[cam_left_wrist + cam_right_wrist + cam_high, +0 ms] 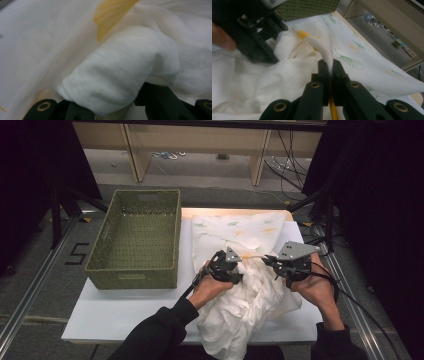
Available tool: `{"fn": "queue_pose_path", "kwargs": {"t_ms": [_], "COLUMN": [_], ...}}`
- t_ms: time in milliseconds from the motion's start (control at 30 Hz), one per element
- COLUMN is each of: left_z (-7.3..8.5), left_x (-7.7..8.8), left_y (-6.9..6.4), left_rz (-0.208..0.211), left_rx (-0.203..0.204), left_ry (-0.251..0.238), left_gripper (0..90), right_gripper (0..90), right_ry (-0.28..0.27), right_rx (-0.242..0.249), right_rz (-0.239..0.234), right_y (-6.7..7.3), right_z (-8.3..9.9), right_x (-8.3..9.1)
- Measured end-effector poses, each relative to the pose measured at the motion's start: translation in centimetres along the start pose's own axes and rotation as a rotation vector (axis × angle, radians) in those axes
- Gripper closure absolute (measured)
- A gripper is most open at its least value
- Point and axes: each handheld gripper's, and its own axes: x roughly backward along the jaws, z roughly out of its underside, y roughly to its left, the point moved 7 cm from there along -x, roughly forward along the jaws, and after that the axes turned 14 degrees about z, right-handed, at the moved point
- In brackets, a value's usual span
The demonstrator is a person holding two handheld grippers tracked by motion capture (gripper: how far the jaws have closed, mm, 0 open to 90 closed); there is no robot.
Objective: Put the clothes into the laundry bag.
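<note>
A white cloth [245, 305] with a green and yellow leaf print lies crumpled at the right of the white tabletop [115, 315], its far part [235, 232] spread flat. My left gripper [241, 276] presses into the bunched middle. In the left gripper view a thick white fold [117, 75] sits squeezed between the two black jaws of my left gripper [112, 107]. My right gripper [268, 260] faces it from the right. Its jaws stand tight together in the right gripper view, my right gripper [330, 67] pinching a thin raised ridge of the cloth [322, 48]. The left gripper [254, 32] shows beyond, to the left.
A green woven basket [132, 280] stands with nothing in it at the left of the table, close beside the cloth. Wooden shelving legs and cables [285, 160] lie beyond the far edge. Dark frame rails run along both sides.
</note>
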Motion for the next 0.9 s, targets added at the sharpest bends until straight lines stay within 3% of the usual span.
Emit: {"fn": "queue_pose_path", "kwargs": {"t_ms": [67,133,167,233,300,400,467,533,600,633,700,800,833,900], "left_z": [-0.2,0.2,0.7,1.0,1.0,1.0,1.4,2.4,3.4,4.0,4.8,5.3,5.5,6.0], "left_x": [0.1,-0.5,-1.3,-2.4,-1.7,1.0,3.0,4.6,5.6,5.8,5.7,4.6,3.6,2.1], "left_y": [0.7,2.0,2.6,3.0,2.5,1.4,0.3,-0.5,-1.9,-2.8,-4.7,-6.5,-7.1,-7.0], "left_rz": [-0.037,-0.071,-0.080,-0.063,-0.025,0.010,0.045,0.045,0.089,0.132,0.207,0.246,0.258,0.239], "left_rx": [0.012,0.025,0.072,0.118,0.127,0.107,0.071,0.055,0.049,0.045,0.034,0.025,-0.002,-0.087], "left_ry": [-0.016,-0.002,-0.003,-0.018,-0.007,0.006,0.011,0.027,0.039,0.051,0.049,0.086,0.115,0.195], "left_gripper": [68.2,66.2,64.9,55.8,43.1,26.9,20.2,16.9,15.7,15.3,15.7,15.4,15.4,15.2], "right_gripper": [88.5,88.5,88.5,88.5,88.5,88.4,88.4,88.4,88.4,88.4,88.4,88.4,88.4,88.3], "right_ry": [-0.005,0.000,0.007,0.023,0.032,0.025,0.022,0.021,0.018,0.018,0.026,0.024,0.021,0.019], "right_rx": [-0.007,-0.007,-0.008,-0.003,-0.003,-0.008,-0.016,-0.016,-0.010,-0.010,-0.019,-0.020,-0.016,-0.011], "right_rz": [-0.002,0.001,0.000,-0.001,-0.007,-0.007,0.000,0.000,0.001,0.000,0.005,0.001,0.000,-0.002], "right_y": [-0.1,-0.2,-0.1,0.1,0.2,-0.1,-0.3,-0.2,-0.2,-0.2,-0.1,-0.1,0.0,0.0], "right_z": [-0.1,0.1,0.2,0.6,0.9,1.0,1.0,0.9,0.8,0.8,0.9,0.8,0.8,0.7], "right_x": [0.0,-0.2,-0.3,-0.8,-1.1,-1.0,-0.9,-0.8,-0.8,-0.8,-0.8,-0.8,-0.8,-0.8]}}
